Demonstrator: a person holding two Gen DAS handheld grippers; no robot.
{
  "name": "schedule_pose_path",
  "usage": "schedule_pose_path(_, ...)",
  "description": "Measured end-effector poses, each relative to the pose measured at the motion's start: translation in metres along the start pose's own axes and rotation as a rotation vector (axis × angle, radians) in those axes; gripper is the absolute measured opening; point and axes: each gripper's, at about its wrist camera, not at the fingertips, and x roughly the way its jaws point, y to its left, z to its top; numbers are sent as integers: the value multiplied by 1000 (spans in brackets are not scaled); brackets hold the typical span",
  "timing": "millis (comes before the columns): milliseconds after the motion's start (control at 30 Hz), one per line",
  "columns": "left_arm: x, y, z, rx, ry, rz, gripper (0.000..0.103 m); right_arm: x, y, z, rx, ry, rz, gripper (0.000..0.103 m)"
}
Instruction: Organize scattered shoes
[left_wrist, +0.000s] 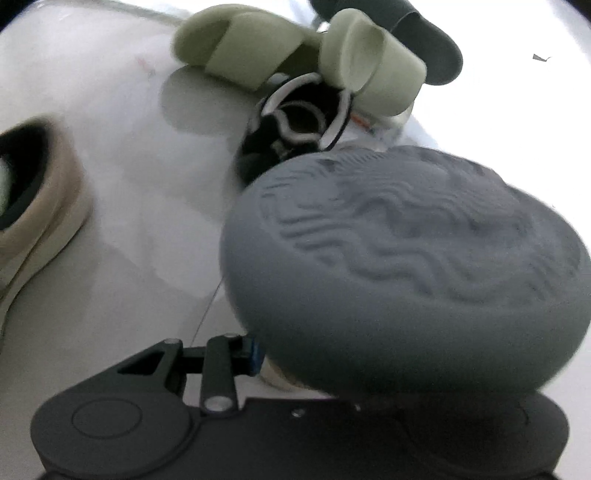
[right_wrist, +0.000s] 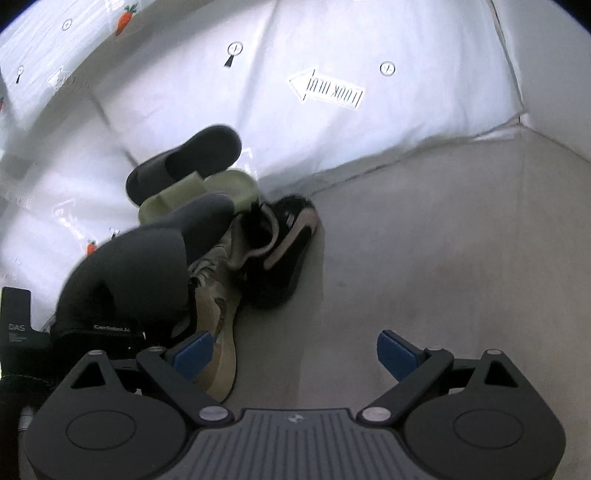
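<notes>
Left gripper: jaws clamped on the grey slipper, sole up, filling the view's right. Beyond the slipper, a black shoe with white trim; past that, two pale green slides touching. A tan sneaker lies well left of the slipper.

Right gripper: jaws wide apart, empty, over grey floor. Left of it, a tan sneaker, the held grey slipper, a dark slide, a green slide, and a black-and-tan shoe piled against white bedding.

Right tool: matte black body with two round side discs, silver pivot screws, angled black link arms, blue fingertip pads and a ribbed grey centre plate; left tool has matching black links and silver screws
</notes>
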Motion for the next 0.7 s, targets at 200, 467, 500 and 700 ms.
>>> schedule_pose_path(200, -31, 12, -34, 144, 28, 27, 35, -7, 8, -10, -2, 15, 23, 96)
schedule_pose_path(467, -60, 33, -59, 244, -1, 9, 32, -8, 48, -17, -133, 20, 211, 96)
schedule_pose_path(500, -62, 35, -59, 245, -4, 0, 32, -7, 53, -16, -152, 21, 236, 96)
schedule_pose_path(700, -68, 35, -41, 300, -28, 7, 32, 12, 74, -9, -235, 49, 241, 96)
